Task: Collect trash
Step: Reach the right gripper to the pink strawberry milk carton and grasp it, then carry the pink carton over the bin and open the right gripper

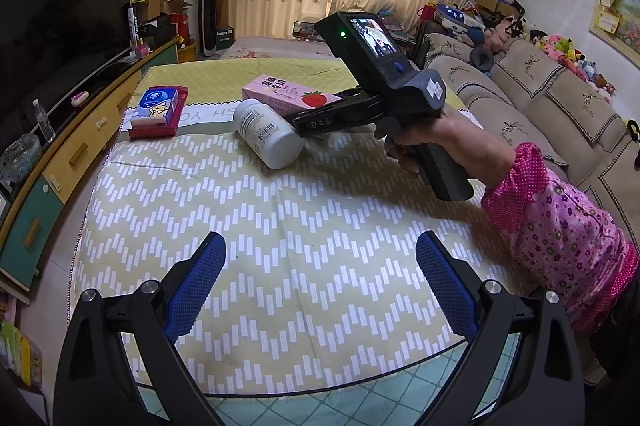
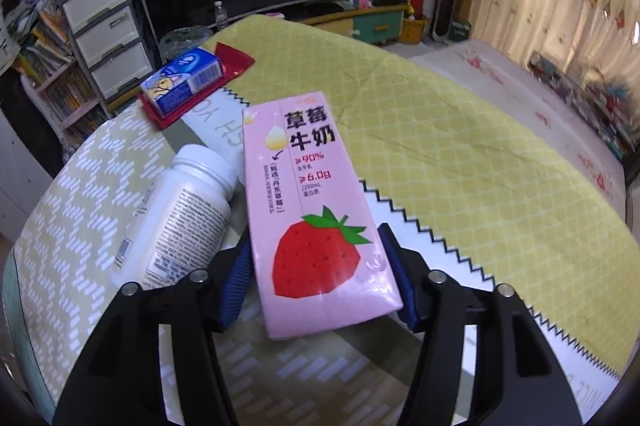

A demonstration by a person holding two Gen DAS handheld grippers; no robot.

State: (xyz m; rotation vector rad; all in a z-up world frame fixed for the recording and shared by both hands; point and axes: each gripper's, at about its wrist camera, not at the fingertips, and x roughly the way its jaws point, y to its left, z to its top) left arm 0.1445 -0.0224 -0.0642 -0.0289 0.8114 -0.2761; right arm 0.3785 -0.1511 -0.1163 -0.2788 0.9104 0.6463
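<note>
- Right wrist view: the pink strawberry milk carton (image 2: 316,209) lies flat on the table (image 2: 460,153), printed face up, between the right gripper (image 2: 318,266) fingers. Its long axis runs away from the camera, tilted a little to the left; the strawberry end is nearest the gripper.
- The blue pads (image 2: 236,282) stand at both long sides of the carton. The right pad looks to be against the edge; contact on the left cannot be confirmed, so a firm grip cannot be told.
- A white pill bottle (image 2: 180,214) lies on its side just left of the carton, capped end pointing away; contents not visible.
- Further back, a blue tissue pack (image 2: 184,81) rests on a red wrapper (image 2: 234,59).
- Left wrist view: the left gripper (image 1: 320,262) hovers over the patterned cloth, jaws wide apart, nothing between them.
- A hand (image 1: 436,141) in a pink floral sleeve (image 1: 560,230) holds the right gripper's handle.
</note>
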